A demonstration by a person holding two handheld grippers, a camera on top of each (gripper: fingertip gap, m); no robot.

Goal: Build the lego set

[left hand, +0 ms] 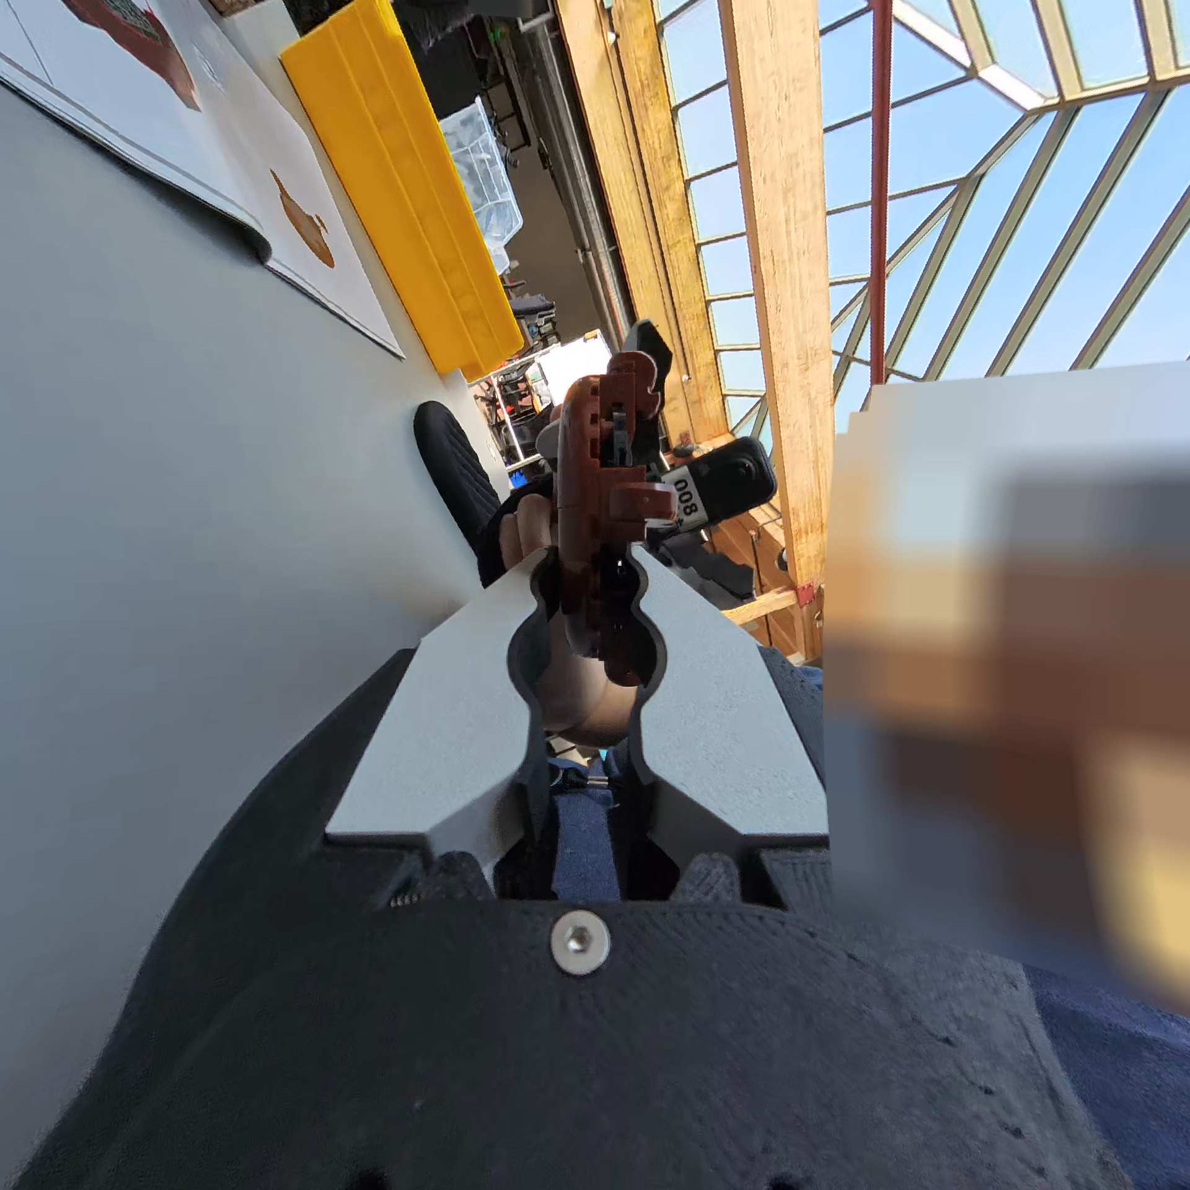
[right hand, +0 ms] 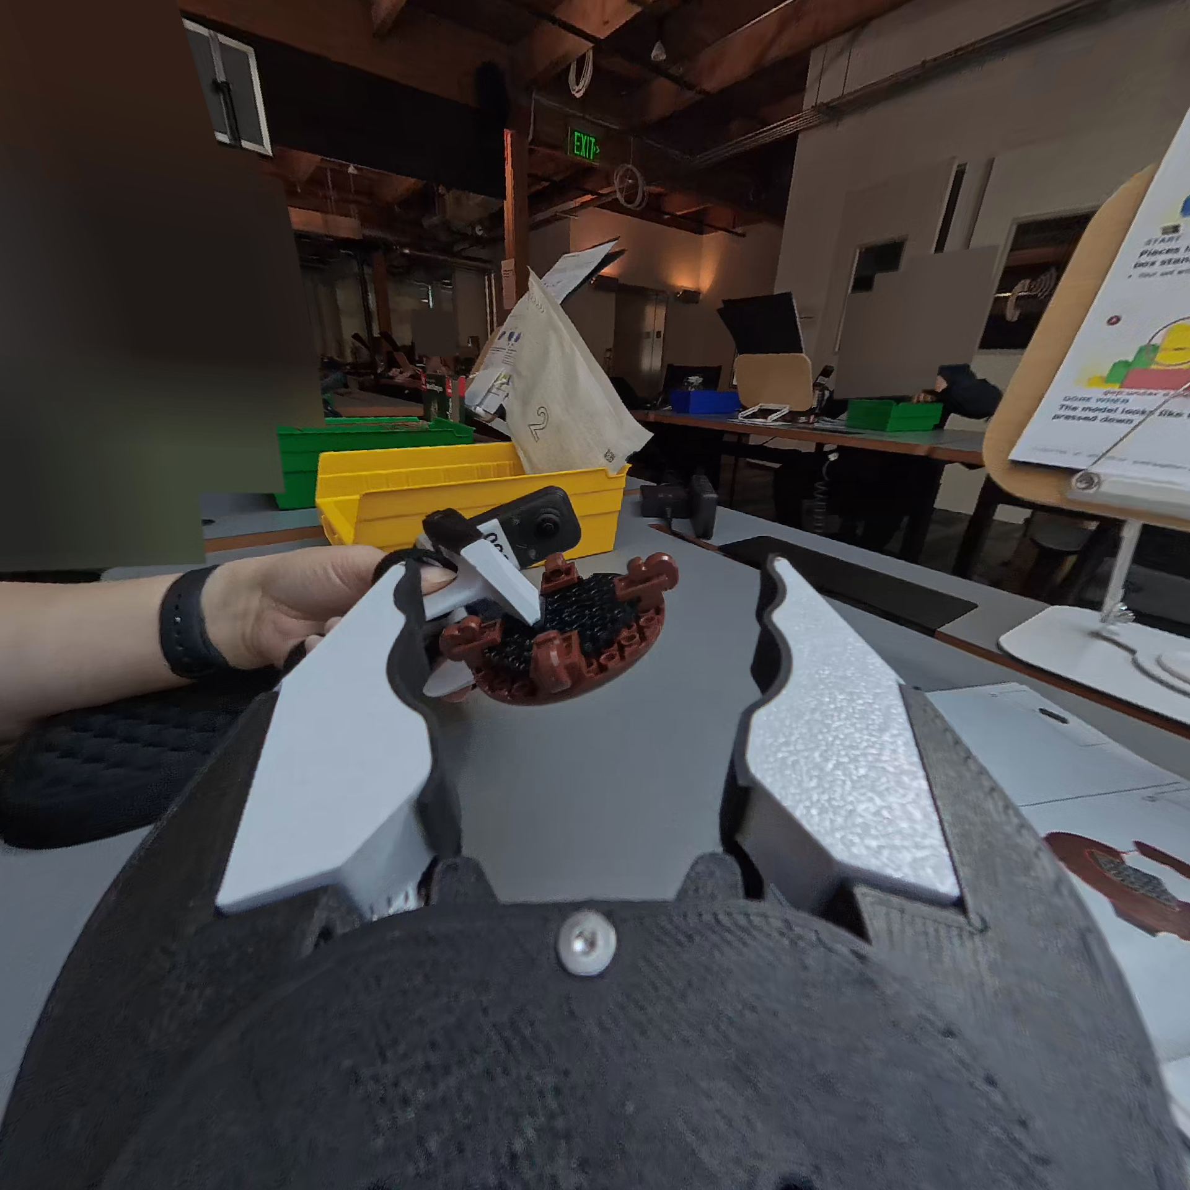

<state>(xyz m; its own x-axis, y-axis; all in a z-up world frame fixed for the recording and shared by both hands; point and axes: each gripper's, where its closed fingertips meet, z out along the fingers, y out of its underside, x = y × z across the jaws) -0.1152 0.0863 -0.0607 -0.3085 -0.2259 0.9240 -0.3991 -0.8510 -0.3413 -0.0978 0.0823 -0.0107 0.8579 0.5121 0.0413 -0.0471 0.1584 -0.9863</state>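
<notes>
The round reddish-brown lego model (left hand: 599, 476) with a black studded middle is clamped by its edge in my left gripper (left hand: 589, 557), which is shut on it. In the left wrist view the model stands edge-on. In the right wrist view the model (right hand: 579, 644) is held tilted a little above the grey table (right hand: 612, 805), with the left gripper (right hand: 496, 644) on its left rim. Small brown pieces stand around its rim. My right gripper (right hand: 586, 573) is open and empty, just short of the model, its jaws wide apart.
A yellow bin (right hand: 463, 496) with a paper bag (right hand: 560, 386) stands behind the model, and a green bin (right hand: 360, 451) lies farther left. An instruction booklet (right hand: 1095, 837) lies at the right, beside a stand with a sheet (right hand: 1095, 386). A hand (right hand: 290, 612) holds the left gripper. Tip to tip, the grippers are about 6 centimetres apart.
</notes>
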